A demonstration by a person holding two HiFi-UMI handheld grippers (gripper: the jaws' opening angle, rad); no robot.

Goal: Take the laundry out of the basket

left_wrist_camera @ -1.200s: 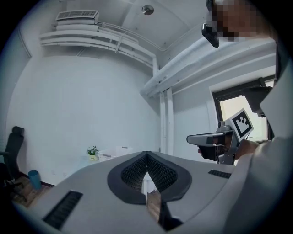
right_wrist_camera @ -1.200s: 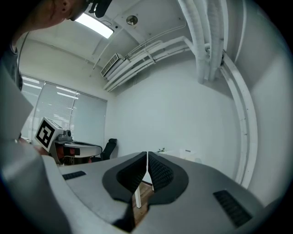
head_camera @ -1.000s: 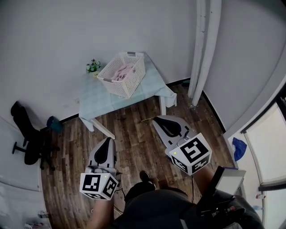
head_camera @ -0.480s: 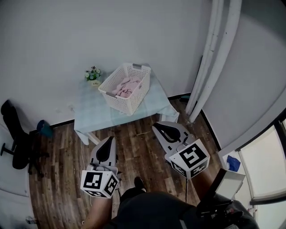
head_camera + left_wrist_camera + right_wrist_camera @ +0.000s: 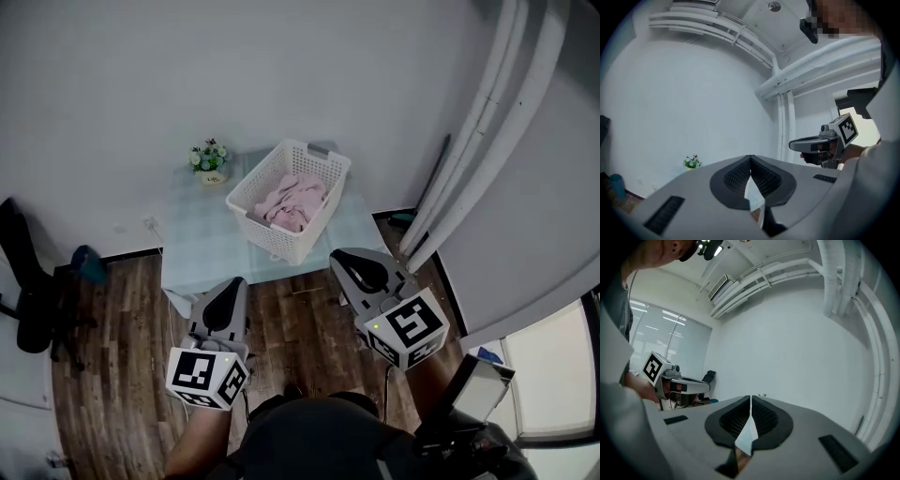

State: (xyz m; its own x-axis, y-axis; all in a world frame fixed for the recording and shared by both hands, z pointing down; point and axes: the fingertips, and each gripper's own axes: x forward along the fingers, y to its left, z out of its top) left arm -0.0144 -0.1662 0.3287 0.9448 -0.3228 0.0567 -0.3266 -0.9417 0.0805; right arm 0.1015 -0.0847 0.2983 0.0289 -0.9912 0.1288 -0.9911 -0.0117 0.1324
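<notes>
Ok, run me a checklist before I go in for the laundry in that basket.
1. Laundry present: ok. Pink laundry lies in the white basket.
2. Basket steady: ok. It stands upright on the table.
3. Left gripper ready to grasp: not ok. Its jaws are together, with nothing between them.
4. Right gripper ready to grasp: not ok. It is shut and empty.
5. Grippers at the basket: not ok. Both hang over the floor, short of the table.
6. Plant out of the way: ok. It stands at the table's back left, apart from the basket.
</notes>
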